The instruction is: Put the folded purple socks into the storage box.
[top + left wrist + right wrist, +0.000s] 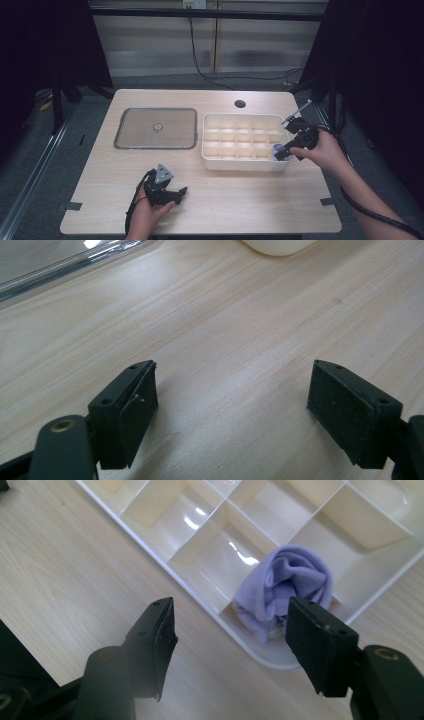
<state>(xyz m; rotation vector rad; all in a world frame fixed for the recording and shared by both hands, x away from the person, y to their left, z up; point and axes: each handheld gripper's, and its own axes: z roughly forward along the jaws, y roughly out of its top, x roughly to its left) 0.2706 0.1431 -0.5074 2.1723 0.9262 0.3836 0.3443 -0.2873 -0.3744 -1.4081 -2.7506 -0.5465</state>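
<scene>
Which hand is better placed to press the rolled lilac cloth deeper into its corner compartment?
Right. The right tool hovers open at the rolled lilac cloth; the left tool sits open on bare table.

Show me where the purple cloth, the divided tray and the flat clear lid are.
purple cloth (285,587), right gripper view, rolled middle.
divided tray (243,164), high view, near wall.
clear lid (131,132), high view, bare left part.

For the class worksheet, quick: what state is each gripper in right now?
Left gripper: open, holding nothing, over bare table.
Right gripper: open, holding nothing; lilac cloth roll sits in the tray.
</scene>
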